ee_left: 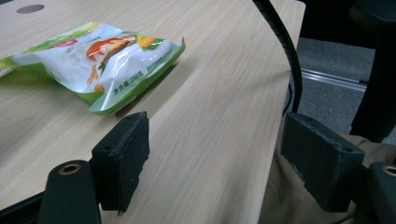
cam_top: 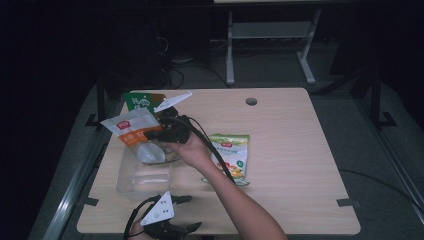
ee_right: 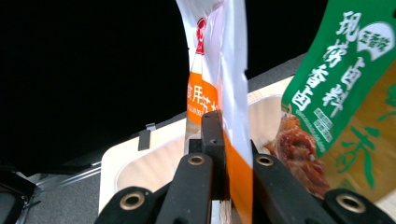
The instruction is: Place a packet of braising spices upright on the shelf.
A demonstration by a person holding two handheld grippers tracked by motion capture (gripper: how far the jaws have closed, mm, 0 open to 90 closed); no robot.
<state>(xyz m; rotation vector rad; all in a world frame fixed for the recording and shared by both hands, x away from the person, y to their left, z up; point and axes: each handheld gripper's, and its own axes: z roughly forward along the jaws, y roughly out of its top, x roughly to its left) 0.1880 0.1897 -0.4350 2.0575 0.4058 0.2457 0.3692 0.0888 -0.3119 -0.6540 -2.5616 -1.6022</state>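
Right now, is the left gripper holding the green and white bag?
No. In the left gripper view the left gripper stands open over bare table, and the green and white bag lies apart from it.

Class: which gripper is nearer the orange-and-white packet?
Right. The right gripper is clamped on the orange-and-white packet; the left gripper sits open at the table's near edge.

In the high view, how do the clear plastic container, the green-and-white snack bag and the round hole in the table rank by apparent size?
Largest to smallest:
1. clear plastic container, partly covered by the orange-and-white pouch
2. green-and-white snack bag, partly hidden by the forearm
3. round hole
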